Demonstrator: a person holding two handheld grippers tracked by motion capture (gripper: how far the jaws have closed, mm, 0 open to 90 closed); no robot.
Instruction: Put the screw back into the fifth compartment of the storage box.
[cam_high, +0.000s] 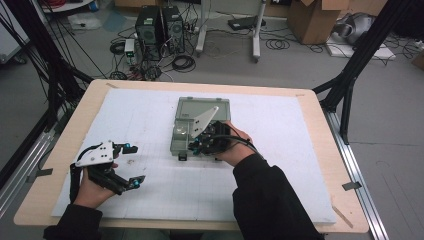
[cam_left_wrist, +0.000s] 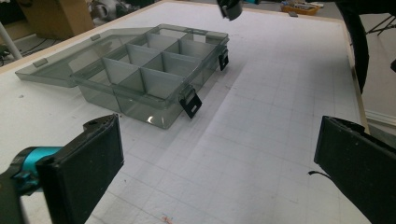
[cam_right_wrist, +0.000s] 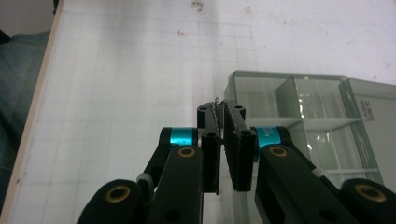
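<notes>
Smoke-grey clear plastic organizer box (cam_high: 200, 125) lying open at table centre, lid (cam_left_wrist: 70, 58) folded flat toward 12 o'clock, compartments bare. Right gripper (cam_right_wrist: 223, 116) hovering over box's 5 o'clock corner, jaws pinching shut on a small threaded screw (cam_right_wrist: 217, 108). Left gripper (cam_high: 131, 165) resting at 8 o'clock of box, well apart, jaws gaping wide, holding nothing.

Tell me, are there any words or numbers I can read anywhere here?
None can be read for sure.
Sticker on the box lid: small print, too blurred to read.
Blue ring on the right tool: tiny dark print, too small to read.
Cardboard boxes on the floor: no print legible.
</notes>
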